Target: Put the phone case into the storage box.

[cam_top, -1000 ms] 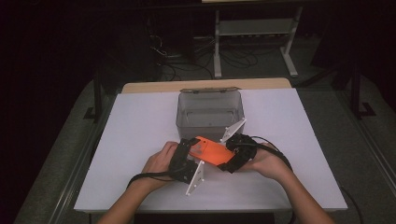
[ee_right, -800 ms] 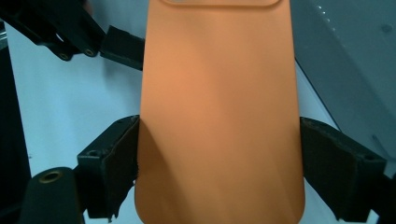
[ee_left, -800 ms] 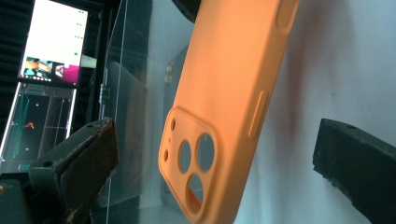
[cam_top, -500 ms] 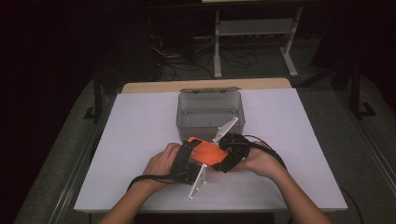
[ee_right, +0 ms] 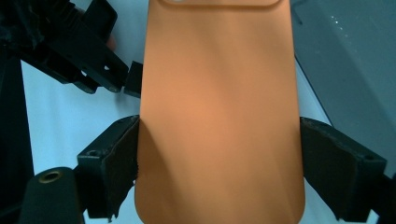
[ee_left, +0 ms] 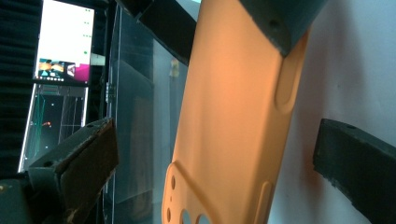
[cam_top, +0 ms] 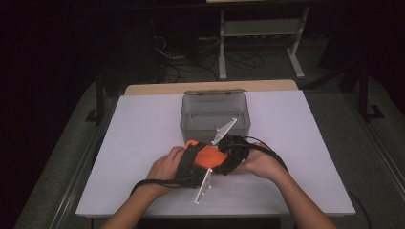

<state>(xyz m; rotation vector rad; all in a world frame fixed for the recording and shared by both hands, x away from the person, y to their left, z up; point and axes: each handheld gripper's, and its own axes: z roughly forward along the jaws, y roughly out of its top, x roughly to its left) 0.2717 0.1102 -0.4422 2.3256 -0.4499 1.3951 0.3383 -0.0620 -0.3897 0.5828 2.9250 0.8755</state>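
An orange phone case is held just above the white table, in front of a clear box. My right gripper comes in from the right and is shut on it. In the right gripper view both pads press the long edges of the case, with the right gripper across its width. My left gripper comes in from the left and is open. In the left gripper view the case stands between the jaws of the left gripper with a gap on each side.
A clear plastic box stands open on the white table just beyond the hands; its wall is close in the left gripper view. A lit monitor is in the background. Dark floor surrounds the table.
The case and both grippers have shifted a little to the left, toward the box's front. The grip on the case looks the same.
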